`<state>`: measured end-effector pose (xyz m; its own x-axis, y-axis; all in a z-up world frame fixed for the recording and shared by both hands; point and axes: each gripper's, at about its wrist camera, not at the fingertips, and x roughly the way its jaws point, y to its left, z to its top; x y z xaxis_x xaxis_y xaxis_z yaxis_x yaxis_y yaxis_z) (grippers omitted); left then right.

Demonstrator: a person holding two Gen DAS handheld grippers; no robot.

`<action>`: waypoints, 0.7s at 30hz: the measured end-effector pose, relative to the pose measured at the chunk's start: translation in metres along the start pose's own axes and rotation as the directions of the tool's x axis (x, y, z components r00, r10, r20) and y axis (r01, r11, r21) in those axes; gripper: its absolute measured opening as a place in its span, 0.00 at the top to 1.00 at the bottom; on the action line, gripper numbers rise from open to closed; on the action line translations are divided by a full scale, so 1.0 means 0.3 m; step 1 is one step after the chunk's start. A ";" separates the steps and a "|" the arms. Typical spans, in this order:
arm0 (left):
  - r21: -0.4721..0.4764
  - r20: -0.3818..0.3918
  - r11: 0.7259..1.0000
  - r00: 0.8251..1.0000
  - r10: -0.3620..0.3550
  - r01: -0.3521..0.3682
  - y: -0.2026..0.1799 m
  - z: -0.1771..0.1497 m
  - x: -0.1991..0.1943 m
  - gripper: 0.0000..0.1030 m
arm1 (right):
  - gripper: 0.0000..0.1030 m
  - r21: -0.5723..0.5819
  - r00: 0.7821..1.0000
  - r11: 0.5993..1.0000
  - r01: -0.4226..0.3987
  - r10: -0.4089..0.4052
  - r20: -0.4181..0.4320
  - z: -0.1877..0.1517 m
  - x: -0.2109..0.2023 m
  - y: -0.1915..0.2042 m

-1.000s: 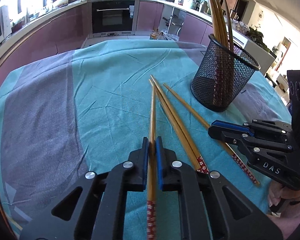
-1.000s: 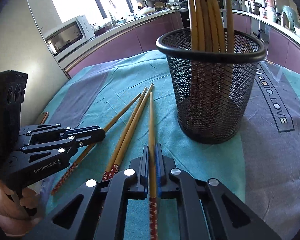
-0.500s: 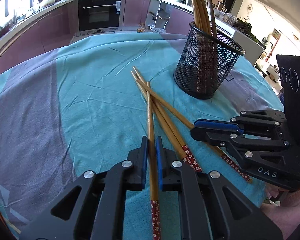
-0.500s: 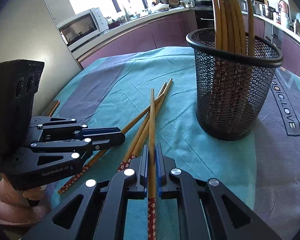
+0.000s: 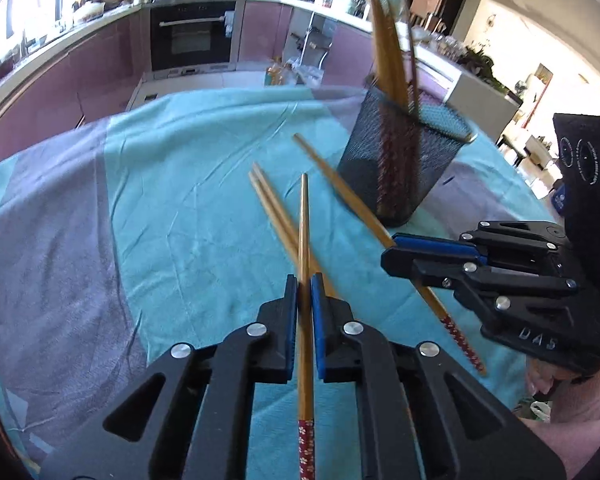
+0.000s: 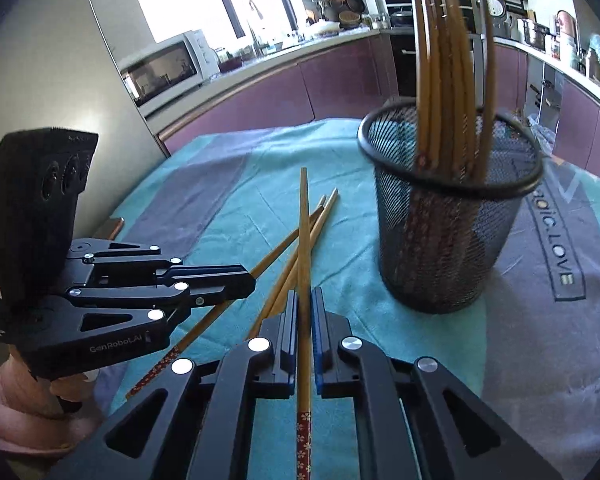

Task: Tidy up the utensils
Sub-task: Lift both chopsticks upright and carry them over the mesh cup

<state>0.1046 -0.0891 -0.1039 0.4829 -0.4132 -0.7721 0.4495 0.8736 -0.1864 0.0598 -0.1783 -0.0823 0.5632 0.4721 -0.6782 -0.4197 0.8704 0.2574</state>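
left gripper [image 5: 304, 292] clamped on chopstick [image 5: 305, 240] | right gripper [image 6: 304, 308] clamped on its own chopstick [image 6: 303, 232] | both sticks run straight ahead along the fingers | mesh cup [image 6: 448, 232] ahead-right of right gripper, nearer it than the left | two loose chopsticks [image 5: 276, 216] on cloth between grippers

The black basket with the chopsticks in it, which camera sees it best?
The right wrist view. There the basket is near and big, its whole rim shows, and the chopsticks standing in it can be told apart. In the left wrist view the basket is farther off, smaller and blurred.
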 end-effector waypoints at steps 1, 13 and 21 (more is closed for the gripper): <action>0.000 0.010 1.000 1.000 -0.009 0.009 0.000 0.006 -0.016 0.92 | 0.94 -0.002 1.000 1.000 0.001 -0.001 0.016 0.006 -0.022 -0.002; 0.050 0.176 0.992 0.976 -0.125 0.118 -0.039 0.105 -0.261 0.93 | 0.94 0.017 0.979 1.000 -0.001 -0.002 0.206 0.069 -0.254 -0.044; 0.063 0.257 0.987 0.953 -0.157 0.146 -0.041 0.165 -0.374 0.93 | 0.94 0.003 0.958 1.000 0.009 -0.010 0.287 0.135 -0.345 -0.053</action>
<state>0.0819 -0.0663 0.0151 0.5829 -0.5975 -0.5506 0.5617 0.7860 -0.2582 0.0371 -0.2353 0.0115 0.7480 0.4838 -0.4544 -0.4122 0.8752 0.2533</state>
